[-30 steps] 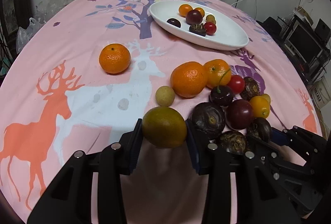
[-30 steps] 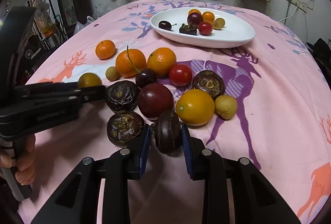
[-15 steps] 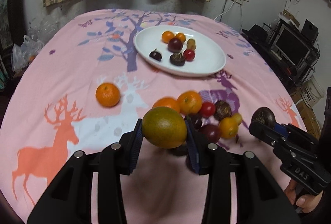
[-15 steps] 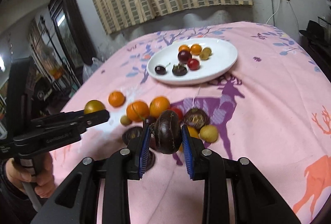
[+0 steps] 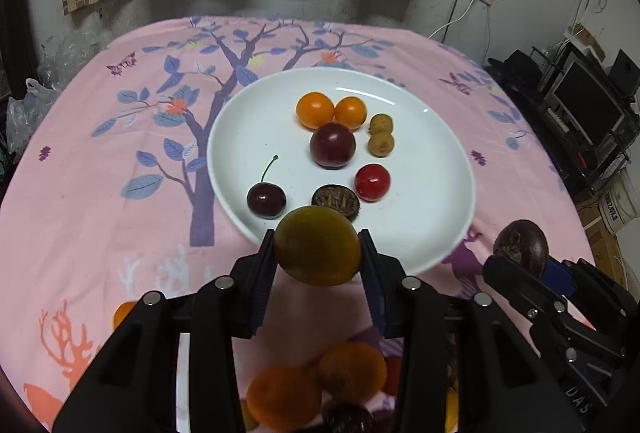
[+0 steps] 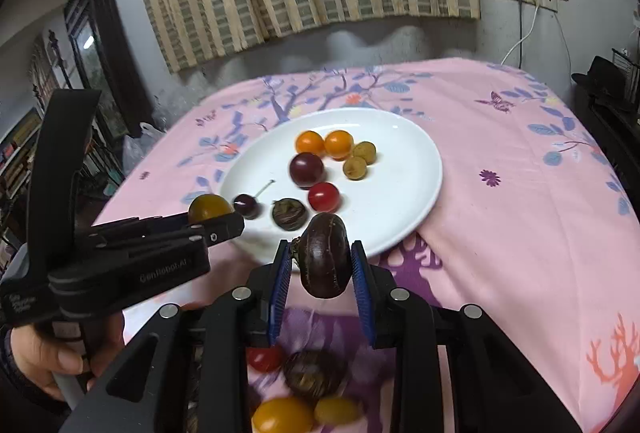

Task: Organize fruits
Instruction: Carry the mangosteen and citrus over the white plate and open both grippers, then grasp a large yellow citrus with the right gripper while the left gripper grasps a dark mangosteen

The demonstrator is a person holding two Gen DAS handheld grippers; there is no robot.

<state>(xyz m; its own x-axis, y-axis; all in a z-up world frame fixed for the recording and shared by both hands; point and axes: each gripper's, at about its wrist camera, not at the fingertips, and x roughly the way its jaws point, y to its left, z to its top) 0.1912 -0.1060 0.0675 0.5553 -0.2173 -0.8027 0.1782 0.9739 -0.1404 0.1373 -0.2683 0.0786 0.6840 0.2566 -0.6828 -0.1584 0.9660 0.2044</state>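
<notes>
- Both tools now hang at the near rim of the white plate (image 5: 436, 137), having risen from the loose fruit pile they hovered over half a second ago; that pile now lies blurred beneath them
- left tool (image 5: 318, 253) is clamped on a greenish-yellow citrus (image 5: 317, 251), held just over the plate's near edge; seen from the right wrist view, the same citrus (image 6: 210, 208) sits beside the cherry (image 6: 246, 205)
- right tool (image 6: 322, 265) grips a dark purple passion fruit (image 6: 323, 261), pads pressed on both sides, just short of the plate rim (image 6: 416, 209)
- plate holds two small oranges (image 5: 315, 109), a plum (image 5: 332, 145), two longans (image 5: 381, 144), a cherry tomato (image 5: 372, 182) and a dark halved fruit (image 5: 335, 197)
- pink deer-print cloth (image 5: 100, 193) covers the desk
</notes>
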